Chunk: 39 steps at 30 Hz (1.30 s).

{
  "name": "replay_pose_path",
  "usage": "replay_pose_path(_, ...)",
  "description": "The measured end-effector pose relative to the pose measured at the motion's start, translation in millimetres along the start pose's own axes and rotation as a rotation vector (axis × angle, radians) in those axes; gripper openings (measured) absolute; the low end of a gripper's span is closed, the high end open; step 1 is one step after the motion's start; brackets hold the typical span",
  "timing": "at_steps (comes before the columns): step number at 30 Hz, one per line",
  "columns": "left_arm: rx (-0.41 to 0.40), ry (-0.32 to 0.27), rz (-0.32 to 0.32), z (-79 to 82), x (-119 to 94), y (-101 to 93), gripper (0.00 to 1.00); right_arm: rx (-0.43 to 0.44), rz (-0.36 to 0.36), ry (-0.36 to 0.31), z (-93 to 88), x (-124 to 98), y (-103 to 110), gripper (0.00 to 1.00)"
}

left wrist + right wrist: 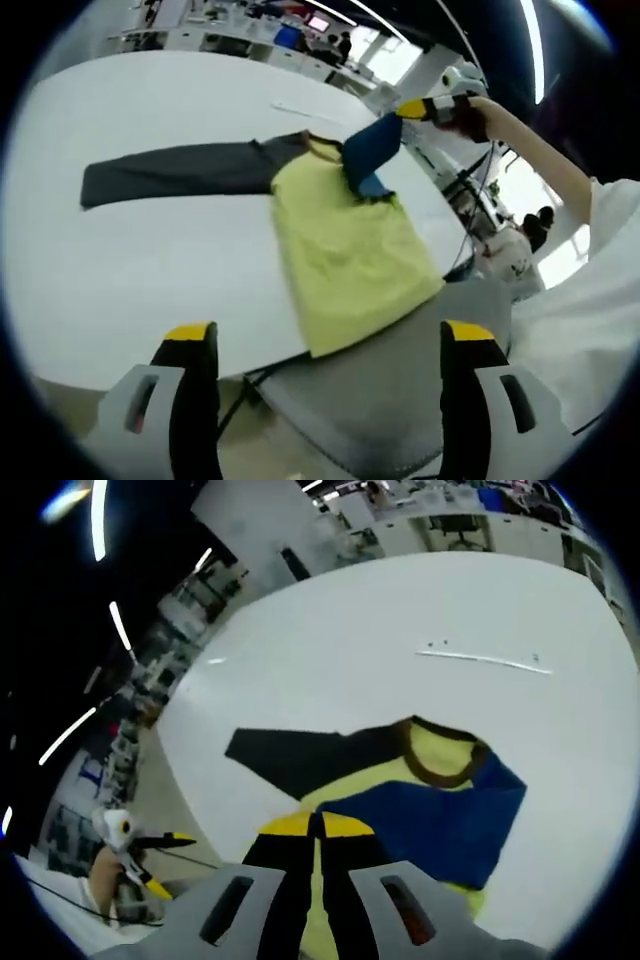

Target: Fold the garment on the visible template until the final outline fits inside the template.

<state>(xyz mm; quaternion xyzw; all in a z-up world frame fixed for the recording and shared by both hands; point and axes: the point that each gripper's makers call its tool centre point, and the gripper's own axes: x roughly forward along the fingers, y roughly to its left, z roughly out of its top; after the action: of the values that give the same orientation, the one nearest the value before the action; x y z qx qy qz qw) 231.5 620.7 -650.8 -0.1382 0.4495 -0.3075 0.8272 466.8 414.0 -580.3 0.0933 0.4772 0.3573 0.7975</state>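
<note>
A long-sleeved shirt lies on the white table [150, 270]. Its yellow body [345, 255] hangs over the near edge, and a dark grey sleeve [180, 168] stretches out flat to the left. The blue sleeve [372, 148] is lifted off the table, with my right gripper [430, 108] shut on its end. In the right gripper view the jaws [315, 825] are pressed together over the blue sleeve [440, 820], with the brown collar [440, 765] just beyond. My left gripper [328, 335] hangs open below the table edge, holding nothing.
A grey chair [400, 400] stands under the near table edge below the shirt. A thin pale strip [480, 660] lies on the table beyond the collar. A person's arm [545, 160] reaches in from the right. Desks and people fill the far background.
</note>
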Motion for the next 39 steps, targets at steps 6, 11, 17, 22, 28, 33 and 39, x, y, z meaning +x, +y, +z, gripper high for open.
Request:
replay_pose_path(6,-0.001,0.006,-0.006,0.3,2.3,4.9,0.88,0.014,0.0,0.005,-3.5,3.6,1.8,0.02)
replay_pose_path(11,-0.001,0.009,-0.016,0.4,5.2,6.1,0.88,0.012,-0.008,0.018,-6.8,10.1,1.4,0.02)
replay_pose_path(17,0.005,0.02,-0.028,0.3,7.2,7.9,0.88,0.013,-0.012,0.029,-14.0,16.7,6.9,0.02)
replay_pose_path(22,0.009,0.02,-0.034,4.1,6.7,11.2,0.88,0.014,-0.016,0.036,-16.1,22.5,8.7,0.02)
replay_pose_path(28,0.01,0.022,-0.038,5.8,7.7,14.8,0.88,0.021,-0.009,0.035,-16.2,26.6,13.9,0.02)
replay_pose_path(33,0.007,0.027,-0.043,6.1,10.4,16.5,0.87,0.019,-0.013,0.047,-17.5,34.4,14.2,0.02)
replay_pose_path(39,0.011,0.024,-0.05,11.3,9.6,16.7,0.87,0.022,-0.026,0.067,-21.3,44.3,9.1,0.02)
